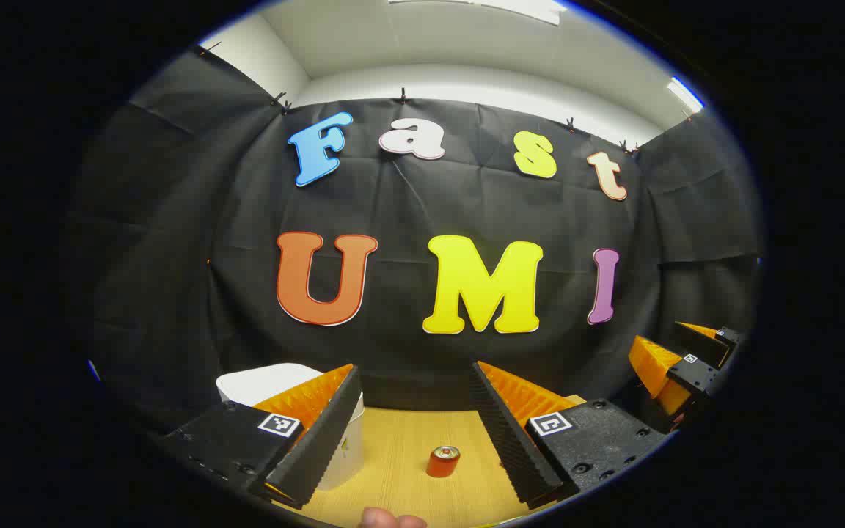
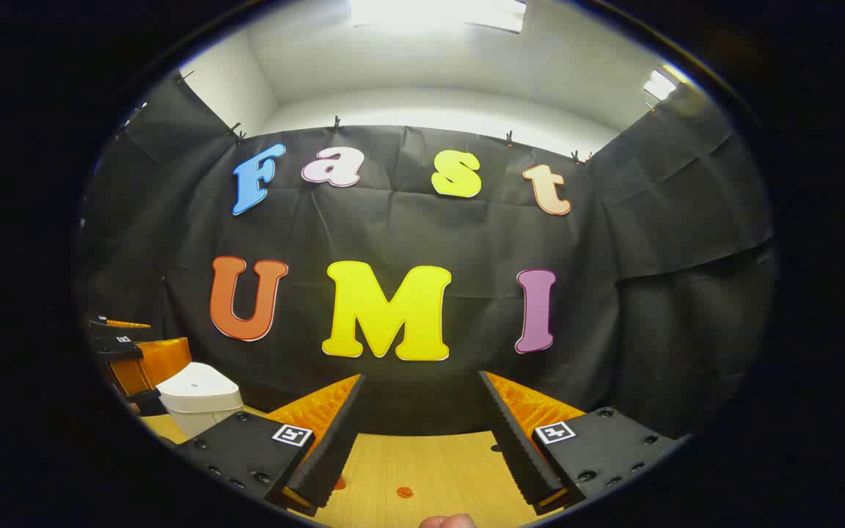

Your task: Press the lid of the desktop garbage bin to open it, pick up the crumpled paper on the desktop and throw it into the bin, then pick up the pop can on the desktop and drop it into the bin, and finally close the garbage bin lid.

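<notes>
A red pop can (image 1: pixel 443 461) stands upright on the wooden desktop (image 1: pixel 393 440), low between my left gripper's open fingers and farther off. The left gripper (image 1: pixel 415 367) holds nothing. A white garbage bin (image 1: pixel 265 381) stands at the left with its lid down, partly hidden behind my left finger. In the right gripper view the same bin (image 2: pixel 199 396) sits far left, lid shut. My right gripper (image 2: pixel 421 376) hangs open and empty above the desktop (image 2: pixel 430 462).
The other gripper's fingers (image 1: pixel 653 363) show at the far right of the left gripper view, and at the far left behind the bin, fingers (image 2: pixel 162 359). Small orange marks (image 2: pixel 405 492) lie on the wood. A fingertip (image 1: pixel 392 519) shows at the bottom edge.
</notes>
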Motion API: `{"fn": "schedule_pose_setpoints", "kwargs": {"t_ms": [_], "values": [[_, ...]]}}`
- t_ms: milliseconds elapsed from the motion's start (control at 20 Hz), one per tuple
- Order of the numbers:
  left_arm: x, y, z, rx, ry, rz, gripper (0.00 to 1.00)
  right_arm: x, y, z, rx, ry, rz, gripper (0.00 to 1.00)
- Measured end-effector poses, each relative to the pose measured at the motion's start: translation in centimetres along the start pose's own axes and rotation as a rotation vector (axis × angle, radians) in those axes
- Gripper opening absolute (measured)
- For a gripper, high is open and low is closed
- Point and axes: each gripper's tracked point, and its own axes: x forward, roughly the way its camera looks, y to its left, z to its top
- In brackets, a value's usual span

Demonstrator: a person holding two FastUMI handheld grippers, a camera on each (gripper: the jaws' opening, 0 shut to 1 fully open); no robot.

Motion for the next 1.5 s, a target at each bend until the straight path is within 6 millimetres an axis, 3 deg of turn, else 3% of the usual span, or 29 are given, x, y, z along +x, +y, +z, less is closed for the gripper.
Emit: {"fn": "schedule_pose_setpoints", "kwargs": {"t_ms": [450, 1200, 1500], "values": [[0.2, -0.1, 0.2, -0.007, 0.003, 0.014, 0.97, 0.9, -0.1, -0.7, 0.043, 0.03, 0.01, 0.93], [2.1, -1.1, -0.2, 0.009, 0.012, 0.023, 0.98, 3.2, -2.2, -0.9, 0.071, 0.034, -0.023, 0.93], [2.8, -0.2, -1.0, 0.003, 0.042, 0.05, 0.97, 3.9, -2.1, -0.7, 0.064, 0.035, -0.001, 0.93]]}}
